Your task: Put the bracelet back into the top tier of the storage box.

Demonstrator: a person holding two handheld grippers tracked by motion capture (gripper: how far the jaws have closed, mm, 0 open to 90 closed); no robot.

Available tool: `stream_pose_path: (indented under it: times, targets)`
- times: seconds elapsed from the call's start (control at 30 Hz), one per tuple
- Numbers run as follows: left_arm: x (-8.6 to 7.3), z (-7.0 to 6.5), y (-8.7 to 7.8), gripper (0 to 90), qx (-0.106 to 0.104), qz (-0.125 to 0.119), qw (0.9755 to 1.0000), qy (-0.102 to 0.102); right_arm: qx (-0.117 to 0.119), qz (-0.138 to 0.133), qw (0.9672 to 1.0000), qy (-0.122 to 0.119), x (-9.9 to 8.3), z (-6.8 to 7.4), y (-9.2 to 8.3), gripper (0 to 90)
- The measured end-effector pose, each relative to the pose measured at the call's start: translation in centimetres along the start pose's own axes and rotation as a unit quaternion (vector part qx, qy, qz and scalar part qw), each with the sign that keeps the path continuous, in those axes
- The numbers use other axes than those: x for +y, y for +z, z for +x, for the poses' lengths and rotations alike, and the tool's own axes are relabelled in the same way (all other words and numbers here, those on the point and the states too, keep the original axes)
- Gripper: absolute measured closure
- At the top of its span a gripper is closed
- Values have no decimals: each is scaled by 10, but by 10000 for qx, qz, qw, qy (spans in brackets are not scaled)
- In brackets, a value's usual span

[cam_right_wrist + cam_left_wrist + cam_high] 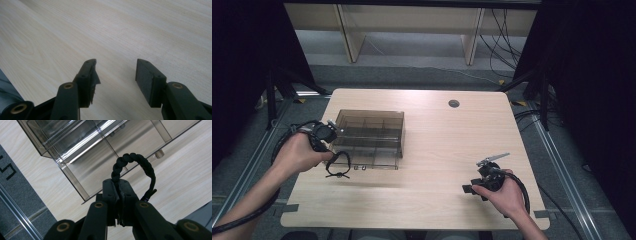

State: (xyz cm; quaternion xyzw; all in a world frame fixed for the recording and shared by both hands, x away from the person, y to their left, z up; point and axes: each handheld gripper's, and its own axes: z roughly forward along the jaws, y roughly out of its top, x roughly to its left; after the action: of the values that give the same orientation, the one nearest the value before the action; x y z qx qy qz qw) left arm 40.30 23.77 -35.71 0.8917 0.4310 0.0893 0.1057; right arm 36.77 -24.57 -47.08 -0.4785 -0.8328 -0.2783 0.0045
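Observation:
A black braided cord bracelet (136, 163) loops up out of my left gripper (118, 185), whose jaws are shut on one end of it. From above, the bracelet (338, 165) hangs just over the table at the front left corner of a smoky clear plastic organiser box (372, 137), with the left gripper (331, 149) beside that corner. The box (105, 147) has several compartments and small feet. My right gripper (115, 68) stands open over bare wood with nothing between its pads; it rests near the table's front right (472, 189).
The light wooden table (442, 145) has a round cable hole (454, 103) at the back. Dark curtains and stands flank both sides. Cables trail from each gripper off the table edges. Grey floor and a metal rail lie left of the table.

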Motion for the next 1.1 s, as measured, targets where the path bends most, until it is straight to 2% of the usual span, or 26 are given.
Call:
stream_pose_path:
  times: [0.1,0.33,0.43,0.47,0.57,0.67,0.7,0.73,0.77,0.87,0.93,0.97,1.0,1.03,1.07,1.1]
  targets:
    - [0,0,1,847,4,-10,10000,-68,1,1,10000,-1,0,0,0,512]
    - [3,8,0,847,-3,132,9999,-68,-4,-9,10000,-20,0,0,0,512]
    - [5,10,0,847,8,174,9998,-116,31,-58,9999,-76,0,-1,1,512]
    - [5,10,0,847,12,177,9997,-166,6,-37,10000,-22,0,-1,1,512]
    - [7,13,0,847,12,240,9997,-99,-30,-24,10000,1,0,0,0,512]
    - [8,14,0,847,24,253,9996,-116,6,-52,10000,-25,0,-1,0,511]
    - [8,13,0,847,16,239,9994,-250,6,-52,10000,-25,0,-1,0,511]
    - [9,15,1,847,29,208,9996,-213,10,-46,10000,-25,0,-1,0,511]
    - [10,15,0,847,30,245,9993,-263,9,-42,10000,-29,0,-1,0,512]
    - [12,20,-2,847,48,235,9996,-140,-39,-37,10000,-4,0,-1,1,511]
    - [13,22,-2,847,73,198,9995,-241,-39,-41,10000,-7,0,-1,1,512]
    - [14,24,-3,847,82,222,9996,-181,-35,-42,10000,-12,0,-1,1,511]
    - [15,24,-3,847,86,220,9993,-304,14,-7,9998,197,-1,3,1,511]
    - [15,27,-4,847,107,235,9994,-220,4,-18,9998,198,-1,2,1,511]
    - [16,27,-3,847,98,209,9992,-338,-2,-50,9998,205,-1,3,1,511]
    - [16,27,-3,847,98,209,9992,-338,-2,-50,9998,205,-1,3,1,511]
